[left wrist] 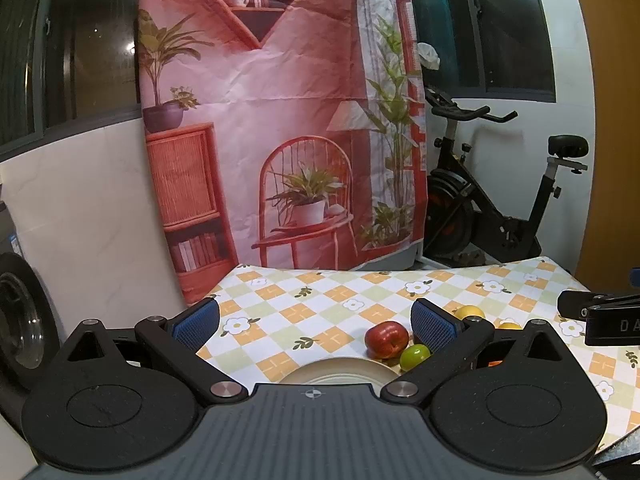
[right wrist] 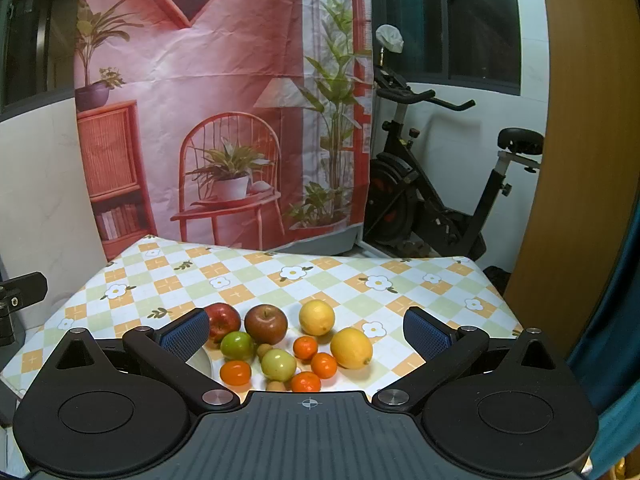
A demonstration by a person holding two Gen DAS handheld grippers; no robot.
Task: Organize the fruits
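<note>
Two glossy lemons (right wrist: 334, 332), perhaps plastic, lie loose.

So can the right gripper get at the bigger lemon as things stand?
Probably yes. The right gripper stands open and empty, and the bigger lemon lies ahead of it on the tablecloth, with only a small orange close beside it.

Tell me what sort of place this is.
Probably a spare room at home, staged for recording: an exercise bike stands by the window, a printed backdrop of a cosy interior hangs on the wall, and fruit lies on a checked tablecloth.
</note>
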